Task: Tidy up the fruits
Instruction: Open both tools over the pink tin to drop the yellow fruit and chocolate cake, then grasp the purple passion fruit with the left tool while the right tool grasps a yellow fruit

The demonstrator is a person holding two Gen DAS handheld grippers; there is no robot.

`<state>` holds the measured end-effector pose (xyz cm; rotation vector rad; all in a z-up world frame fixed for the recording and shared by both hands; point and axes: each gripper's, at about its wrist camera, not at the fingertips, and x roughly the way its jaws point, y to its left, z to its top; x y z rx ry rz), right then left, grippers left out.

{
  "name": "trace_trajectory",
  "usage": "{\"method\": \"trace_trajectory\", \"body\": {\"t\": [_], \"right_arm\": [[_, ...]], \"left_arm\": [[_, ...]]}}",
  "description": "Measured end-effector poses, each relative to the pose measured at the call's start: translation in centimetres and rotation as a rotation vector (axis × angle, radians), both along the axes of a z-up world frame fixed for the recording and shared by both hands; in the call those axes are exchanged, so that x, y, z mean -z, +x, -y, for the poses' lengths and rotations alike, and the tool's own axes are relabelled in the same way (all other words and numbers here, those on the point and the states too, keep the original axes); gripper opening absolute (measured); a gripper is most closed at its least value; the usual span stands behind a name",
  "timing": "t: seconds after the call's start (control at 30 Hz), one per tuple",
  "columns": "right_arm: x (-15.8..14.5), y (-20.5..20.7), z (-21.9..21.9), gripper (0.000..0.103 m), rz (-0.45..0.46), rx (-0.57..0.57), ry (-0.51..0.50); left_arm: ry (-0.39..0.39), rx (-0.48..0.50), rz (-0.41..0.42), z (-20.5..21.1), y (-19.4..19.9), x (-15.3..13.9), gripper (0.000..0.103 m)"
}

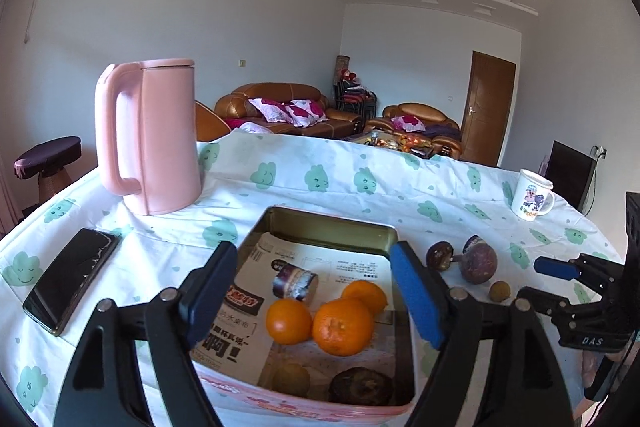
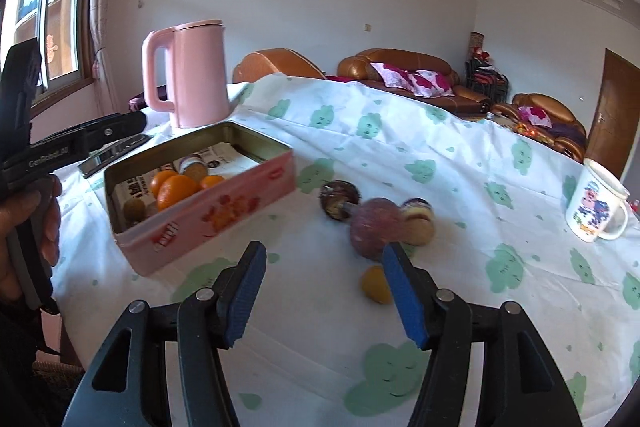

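Above the tin [image 1: 332, 223], the left tongs [image 1: 316, 295] gape empty; right tongs [image 2: 324, 297] hover apart, tilted tableward.

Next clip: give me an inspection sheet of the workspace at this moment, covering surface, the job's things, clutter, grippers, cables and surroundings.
Surface: table under a white cloth with green cloud prints.
Job's things: pink tin, open, lined with printed paper, holding three oranges, two dark-brownish fruits at its near end and a small cut piece. On the cloth to its right: purple fruit, cut halves beside it, small yellow fruit.
Clutter: pink kettle, phone, printed mug.
Grippers: left hand-held gripper open over the tin, empty; right hand-held gripper open, empty, near the loose fruit.
Cables: nothing seen on the table.
Surroundings: brown sofas, wooden door, window, wall air conditioner.
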<state>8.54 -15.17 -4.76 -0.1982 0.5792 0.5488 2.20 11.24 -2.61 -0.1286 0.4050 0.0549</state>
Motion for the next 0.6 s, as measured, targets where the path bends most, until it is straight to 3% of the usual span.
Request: {"method": "trace_trajectory", "body": {"t": [0.13,0.37,0.53,0.6], "right_arm": [[0.1,1.7,1.9,0.063,-0.042,0.053,0.035],[2.3,4.6,-1.3,0.061,-0.179,0.004,-0.055],[3.5,5.8,-1.3,0.030,-0.266,-0.006,-0.062],[3.3,5.7,-0.6,0.030,-0.257,0.006,-0.033]], "left_arm": [[0.019,0.056,-0.008,2.9,0.9,-0.1,0.085],[0.077,0.136,-0.036,7.3,2.5,0.1,0.085],[0.086,0.178,-0.060,9.1,3.7,0.4,0.085],[0.082,0.195,-0.072,9.6,4.2,0.4,0.085]]}}
